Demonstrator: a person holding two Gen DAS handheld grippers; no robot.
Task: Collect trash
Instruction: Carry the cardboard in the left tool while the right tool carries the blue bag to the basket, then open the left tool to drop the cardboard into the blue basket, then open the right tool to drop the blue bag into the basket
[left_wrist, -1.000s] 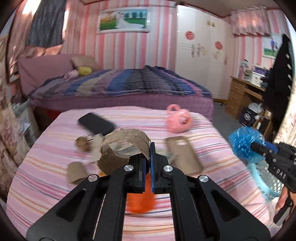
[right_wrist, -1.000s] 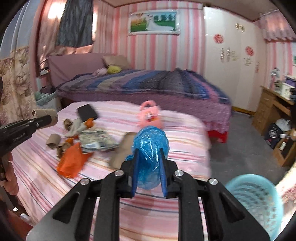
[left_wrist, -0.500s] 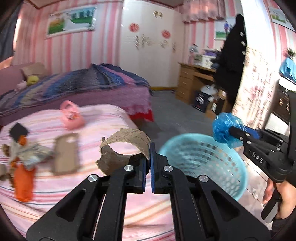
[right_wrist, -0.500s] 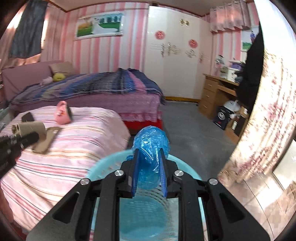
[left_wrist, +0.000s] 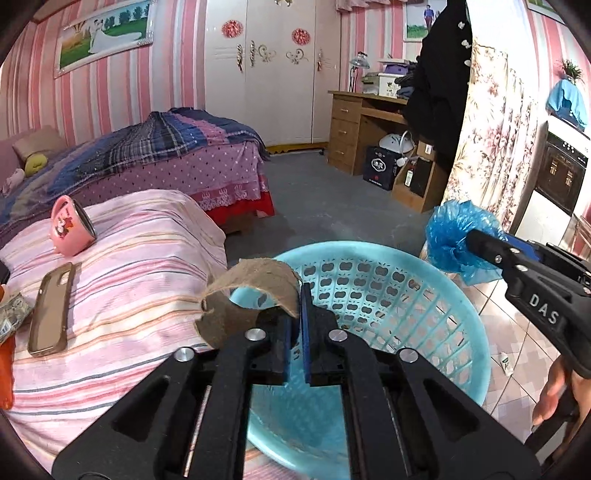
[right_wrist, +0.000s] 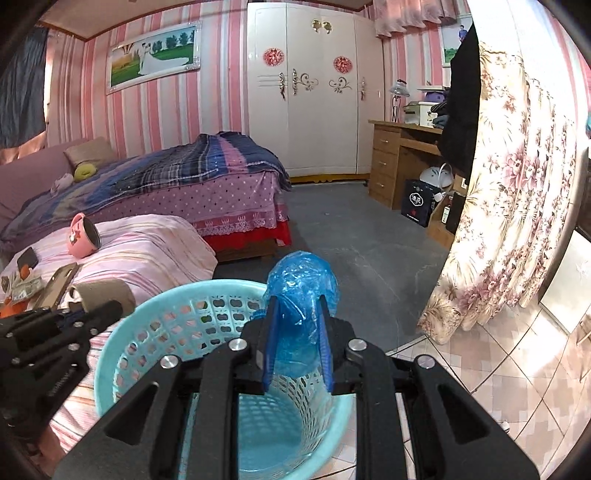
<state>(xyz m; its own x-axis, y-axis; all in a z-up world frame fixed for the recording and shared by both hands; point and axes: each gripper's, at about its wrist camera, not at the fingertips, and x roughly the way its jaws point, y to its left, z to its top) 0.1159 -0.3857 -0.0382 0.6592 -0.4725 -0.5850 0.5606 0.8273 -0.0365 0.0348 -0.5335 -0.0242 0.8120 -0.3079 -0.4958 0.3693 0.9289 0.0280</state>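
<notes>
The left wrist view shows the right gripper (left_wrist: 448, 243) from the side at 3 o'clock, with the bare fingers of the person's right hand (left_wrist: 554, 398) below it at 4 o'clock. The right wrist view shows instead the left gripper (right_wrist: 114, 308) coming in from 9 o'clock, and looks deeper into the turquoise basket (right_wrist: 122, 354), down to its floor.

The left gripper (left_wrist: 295, 325) is clenched almost fully, only a thin slit between its blue pads, pinching one end of a torn cardboard ring (left_wrist: 251, 280). The ring curls off toward 10 o'clock from the tips, above the near rim of the basket (left_wrist: 461, 317), beside the edge of the striped bed (left_wrist: 129, 266).

The right gripper (right_wrist: 297, 332) stands partly spread, its pads pressed against both sides of a crumpled blue plastic bag (right_wrist: 301, 288). The bag bulges out past the tips toward 12 o'clock and hangs over the basket's far rim.

On the bed, at 9 o'clock in the left wrist view, lie a pink mug (left_wrist: 70, 229) on its side and a brown phone case (left_wrist: 50, 310), with an orange scrap (left_wrist: 5, 365) at the picture's edge.
</notes>
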